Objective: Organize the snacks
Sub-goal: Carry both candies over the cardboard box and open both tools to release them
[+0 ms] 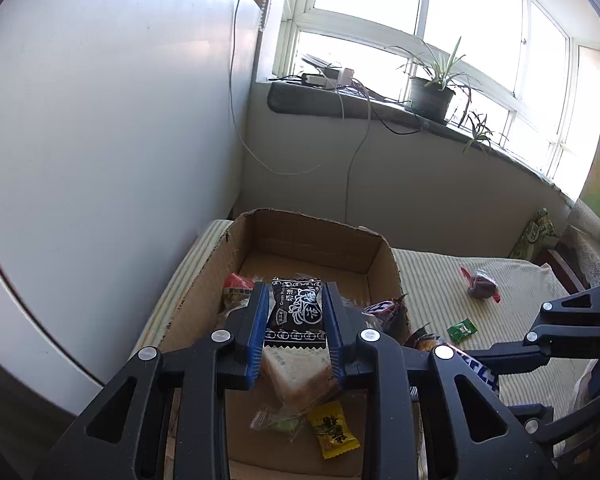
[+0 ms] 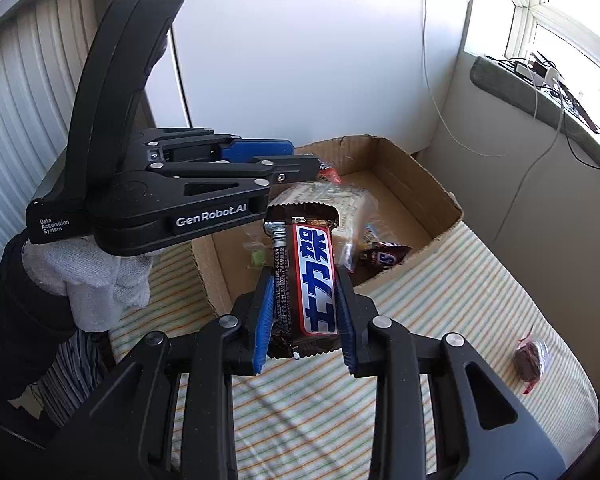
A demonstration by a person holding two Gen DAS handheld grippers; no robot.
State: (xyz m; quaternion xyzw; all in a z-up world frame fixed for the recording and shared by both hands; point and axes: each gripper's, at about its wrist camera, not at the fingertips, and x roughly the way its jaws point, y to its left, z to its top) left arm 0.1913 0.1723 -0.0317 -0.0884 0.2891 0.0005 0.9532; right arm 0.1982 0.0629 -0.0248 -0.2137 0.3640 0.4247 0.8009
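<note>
- The left gripper (image 1: 296, 320) is clamped on a black snack packet (image 1: 296, 312) with white characters and a ring pattern along its lower edge; the packet hangs between the blue pads over the open cardboard box (image 1: 324, 240).
- The right gripper (image 2: 305, 312) is clenched on a brown chocolate bar (image 2: 306, 280), glossy, with a blue panel edged in red and white lettering; its crimped top end points toward the box, above the near wall.
- The box sits on a striped cloth (image 2: 312, 408) of green and orange lines over cream, close to the white wall.
- Inside the box lie a wrapped sandwich slice (image 1: 300, 372), pale and triangular, a yellow candy (image 1: 332, 430) with dark print, a clear wrapper with a green sweet (image 1: 278, 424), a red-topped packet (image 1: 236, 292) at the left wall and a dark brown wrapper (image 1: 386, 314) against the right wall.
- On the cloth outside the box rest a dark reddish sweet in a clear twist wrapper (image 1: 480, 286) and, nearer, a small green candy (image 1: 462, 330); the two lie apart.
- A white-gloved hand (image 2: 96, 276) grips the left gripper's handle.
- A potted plant (image 1: 432, 88) stands on the windowsill.
</note>
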